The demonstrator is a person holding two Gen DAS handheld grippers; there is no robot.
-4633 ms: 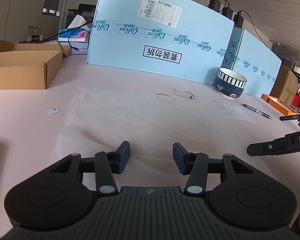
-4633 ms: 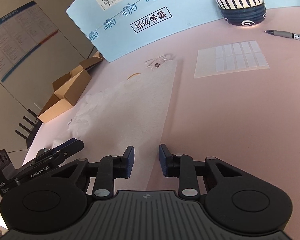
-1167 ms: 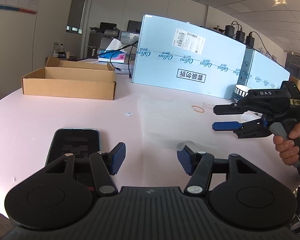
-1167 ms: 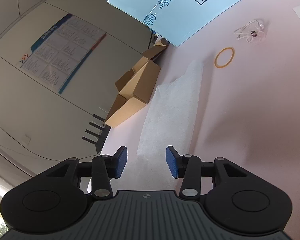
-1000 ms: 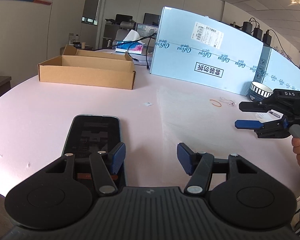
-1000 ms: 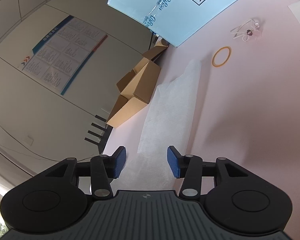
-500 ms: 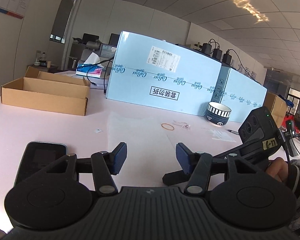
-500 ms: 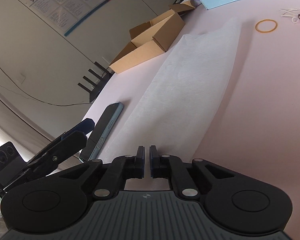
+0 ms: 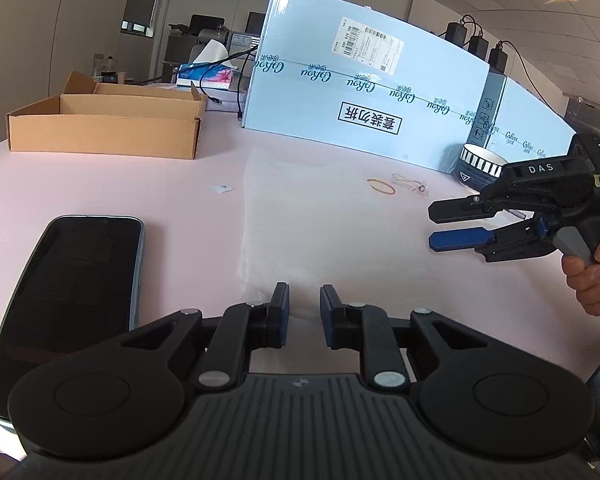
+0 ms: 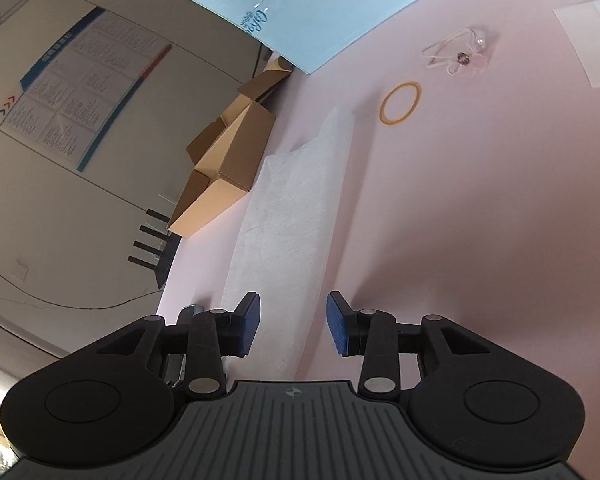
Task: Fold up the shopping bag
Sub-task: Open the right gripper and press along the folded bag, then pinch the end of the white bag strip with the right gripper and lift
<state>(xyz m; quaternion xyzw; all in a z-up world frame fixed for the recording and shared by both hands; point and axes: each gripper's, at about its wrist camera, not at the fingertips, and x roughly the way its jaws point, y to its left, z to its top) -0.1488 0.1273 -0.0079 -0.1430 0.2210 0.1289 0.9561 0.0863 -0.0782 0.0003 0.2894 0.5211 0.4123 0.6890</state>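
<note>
My left gripper (image 9: 304, 304) has just been closing, its jaws narrowly parted over the near end of the white shopping bag (image 9: 300, 216), gripping nothing. My right gripper (image 10: 293, 322) has just been opening, released, straddling the bag lying flat in a long strip on the pink table (image 10: 480, 220). The cardboard box (image 9: 104, 124) is sitting open; I cannot see its inside. Only the left view is showing the striped bowl (image 9: 478, 164) and most of the phone (image 9: 72, 292).

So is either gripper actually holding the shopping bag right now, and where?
Nothing is held: both the left gripper and right gripper stand open over the shopping bag.
</note>
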